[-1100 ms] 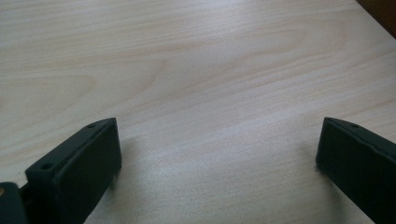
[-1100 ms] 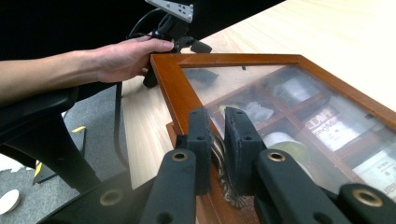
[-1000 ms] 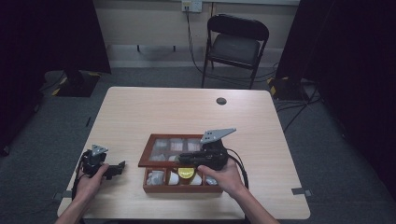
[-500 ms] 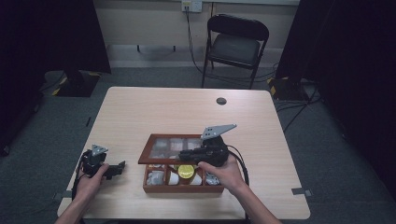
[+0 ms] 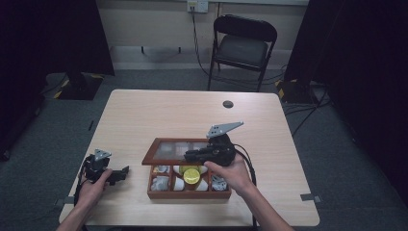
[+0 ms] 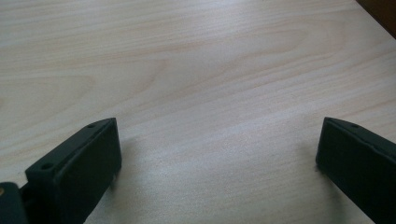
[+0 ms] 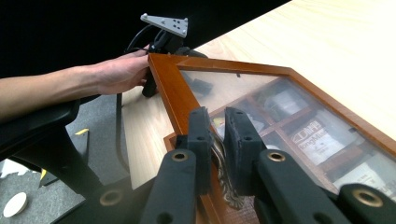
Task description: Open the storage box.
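Box lid point(image 5: 175, 149), glass-paned, lower centre: right hand-held gripper point(image 7: 217, 140) clamped on its edge, mid-swing; left hand-held gripper point(image 6: 219, 154) apart, idle. Next: steady hinging.

Wooden compartment box point(image 5: 187, 193), lower centre of high view, reddish-brown. Glass-paned lid point(image 5: 173, 150) raised partway, tilted, hinged at far side. Compartments hold wrapped packets; one yellow round item point(image 5: 191, 175) in the middle of the front row.

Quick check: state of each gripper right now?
Left gripper: jaws open, nothing between them, over bare table.
Right gripper: jaws closed on the box lid frame.
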The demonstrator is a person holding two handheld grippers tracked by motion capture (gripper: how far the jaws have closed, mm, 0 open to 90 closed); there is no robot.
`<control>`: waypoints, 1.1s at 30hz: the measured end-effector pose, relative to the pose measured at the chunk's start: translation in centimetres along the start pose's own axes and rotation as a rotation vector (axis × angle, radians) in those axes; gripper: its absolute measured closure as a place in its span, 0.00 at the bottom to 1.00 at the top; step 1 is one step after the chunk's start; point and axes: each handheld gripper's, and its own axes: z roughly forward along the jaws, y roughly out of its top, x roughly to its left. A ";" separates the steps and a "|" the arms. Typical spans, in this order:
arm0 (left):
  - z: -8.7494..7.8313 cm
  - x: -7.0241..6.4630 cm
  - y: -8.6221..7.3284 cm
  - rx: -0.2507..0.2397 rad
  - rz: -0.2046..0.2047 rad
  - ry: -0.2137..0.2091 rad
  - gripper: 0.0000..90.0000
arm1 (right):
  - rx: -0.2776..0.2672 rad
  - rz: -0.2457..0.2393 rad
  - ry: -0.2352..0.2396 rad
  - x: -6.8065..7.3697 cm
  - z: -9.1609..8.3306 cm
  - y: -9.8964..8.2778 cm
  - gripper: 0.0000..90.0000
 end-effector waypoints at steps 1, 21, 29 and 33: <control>0.0 0.0 0.0 0.000 0.000 0.000 0.00 | 0.001 0.003 -0.001 -0.1 0.0 0.2 0.90; 0.0 0.0 0.0 -0.002 -0.002 0.000 0.00 | 0.017 0.031 0.012 -0.9 -0.5 1.9 0.90; 0.0 0.0 0.0 -0.001 0.000 0.000 0.00 | 0.027 0.041 0.016 -1.5 -0.6 3.0 0.91; 0.0 0.0 0.0 -0.001 0.000 0.000 0.00 | 0.028 0.047 0.025 -1.8 -0.7 3.4 0.91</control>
